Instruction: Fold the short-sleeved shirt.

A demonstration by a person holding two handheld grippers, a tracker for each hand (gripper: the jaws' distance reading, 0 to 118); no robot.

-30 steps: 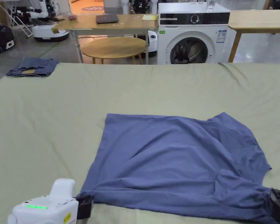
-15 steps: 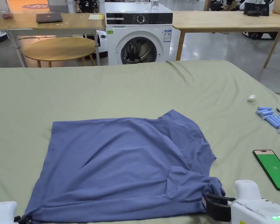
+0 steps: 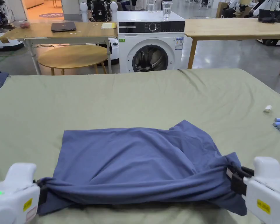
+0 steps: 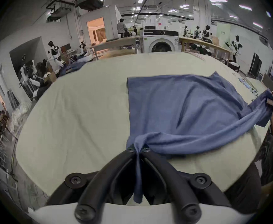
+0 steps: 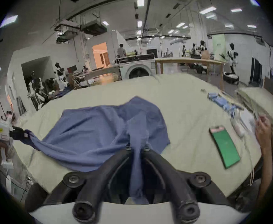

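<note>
**Near edge of the shirt is up off the bed now, fold is starting**

So compared to half a second back, the near hem of the blue shirt (image 3: 139, 163) isn't lying flat anymore. It's lifted and bunched into a taut band between the two grippers, while the far half still rests on the green sheet (image 3: 136, 96), toward the near edge of the bed, a bit right of centre. My read: the grab is done and the next thing is carrying that edge over toward the far edge for the first fold.

The left gripper (image 3: 41, 191) has its jaws closed on the near left corner, and the right gripper (image 3: 234, 180) is clamped on the near right corner, where a sleeve looks scrunched in.

From the head view you can barely see the jaws. The left gripper view shows fabric pinched between both tips and a tail hanging down behind them (image 4: 138, 150). Same story in the right gripper view (image 5: 137, 146), which also shows the phone (image 5: 224, 148) with a green screen by the right edge, plus a hand near it.
</note>
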